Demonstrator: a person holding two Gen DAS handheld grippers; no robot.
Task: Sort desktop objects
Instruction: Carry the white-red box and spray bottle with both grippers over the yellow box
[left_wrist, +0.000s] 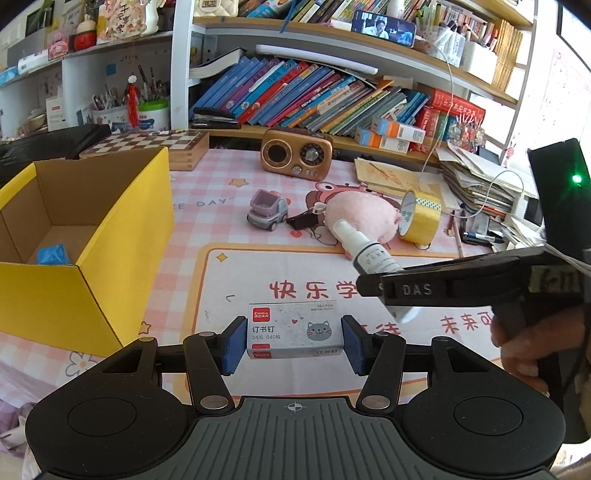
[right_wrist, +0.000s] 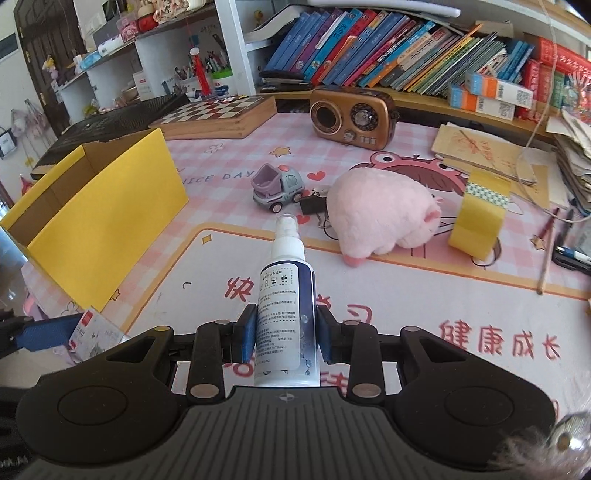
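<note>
left gripper (left_wrist: 294, 341): blue pads pinch a staple box (left_wrist: 294, 329) by its two short ends, the box lying flat between them with its cat-printed face up, above the pink tabletop mat (left_wrist: 258, 266).
right gripper (right_wrist: 285, 334): pressed in on a white spray bottle (right_wrist: 286, 295), pads on either side of its lower body; the nozzle end points away from the camera, toward the toys.
spray bottle, left wrist view: it crosses the right of the frame, tilted, nozzle up and to the left, clear of the mat.
person's hand (left_wrist: 517, 343): wrapped round the right gripper's handle at the right edge.
yellow cardboard box (left_wrist: 85, 236): open-topped, on the left of the tabletop, just beside the left gripper; something blue (left_wrist: 53, 254) lies in its bottom.
toy truck (right_wrist: 277, 188): grey and lilac, upright mid-mat, near a black binder clip (right_wrist: 312, 203).
pink plush toy (right_wrist: 380, 218): lying to the right of the clip.
yellow tape roll (right_wrist: 480, 214): standing on edge, right of the plush.
bronze retro radio (right_wrist: 351, 116): at the back of the tabletop, in front of the book shelf.
chessboard box (right_wrist: 218, 114): back left, behind the yellow box.
</note>
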